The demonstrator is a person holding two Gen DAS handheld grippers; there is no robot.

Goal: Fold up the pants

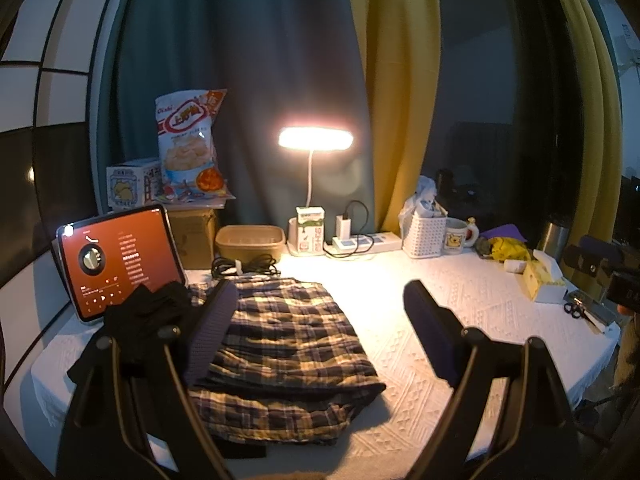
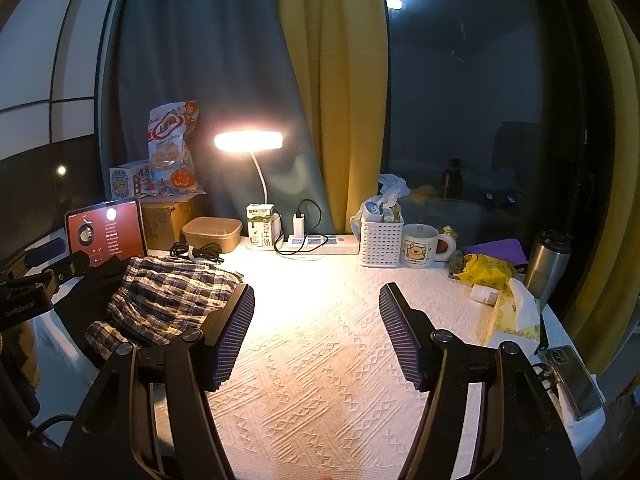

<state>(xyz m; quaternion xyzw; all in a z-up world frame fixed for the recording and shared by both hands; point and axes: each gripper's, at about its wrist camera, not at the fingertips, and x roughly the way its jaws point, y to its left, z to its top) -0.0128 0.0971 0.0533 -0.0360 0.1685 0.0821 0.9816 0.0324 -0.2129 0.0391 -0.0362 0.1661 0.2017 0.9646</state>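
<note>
While both grippers hover with jaws wide and empty, the folded plaid pants [image 1: 280, 344] could unfold if snagged.

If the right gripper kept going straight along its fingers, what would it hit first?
Probably only the white textured tablecloth: the open right gripper angles slightly down over bare cloth. Further along lies the white power strip, though depth is hard to judge.

Bare tablecloth [image 2: 320, 340] between plaid pants [image 2: 168, 300] and tissue box [image 2: 514, 316] lies open
</note>
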